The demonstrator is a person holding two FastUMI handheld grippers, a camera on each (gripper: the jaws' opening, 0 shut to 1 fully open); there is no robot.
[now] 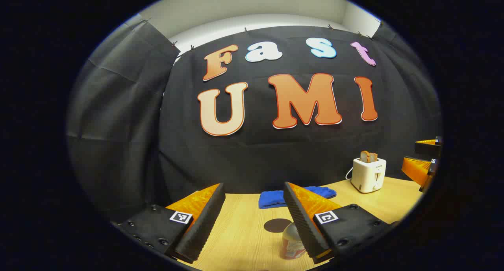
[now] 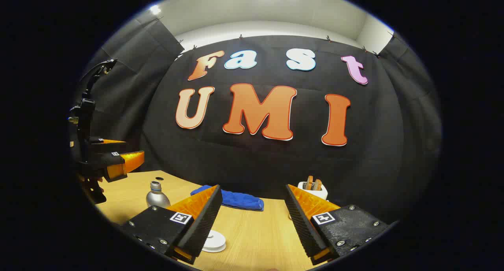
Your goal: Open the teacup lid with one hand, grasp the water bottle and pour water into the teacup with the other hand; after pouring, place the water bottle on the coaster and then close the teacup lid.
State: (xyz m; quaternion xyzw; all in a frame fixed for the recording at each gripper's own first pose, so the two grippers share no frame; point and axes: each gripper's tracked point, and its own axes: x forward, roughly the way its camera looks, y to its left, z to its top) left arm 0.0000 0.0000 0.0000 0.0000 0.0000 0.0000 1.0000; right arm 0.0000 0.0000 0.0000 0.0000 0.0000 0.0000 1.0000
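Note:
In the left gripper view my left gripper (image 1: 254,185) is open above the table. A silver water bottle (image 1: 292,242) with a red label stands low by its right finger, which hides part of it. A dark round coaster (image 1: 277,225) lies just beyond the bottle. In the right gripper view my right gripper (image 2: 252,186) is open with nothing between its fingers. The white teacup lid (image 2: 214,240) peeks out behind its left finger. Further left stand the bottle (image 2: 156,196) and the coaster (image 2: 159,179), with the left gripper (image 2: 132,149) hovering above them.
A blue cloth (image 1: 297,195) lies at the back of the wooden table (image 1: 244,239) against the black wall. A white toaster (image 1: 369,175) with bread in it stands at the back right. The right gripper (image 1: 412,156) shows at the far right edge.

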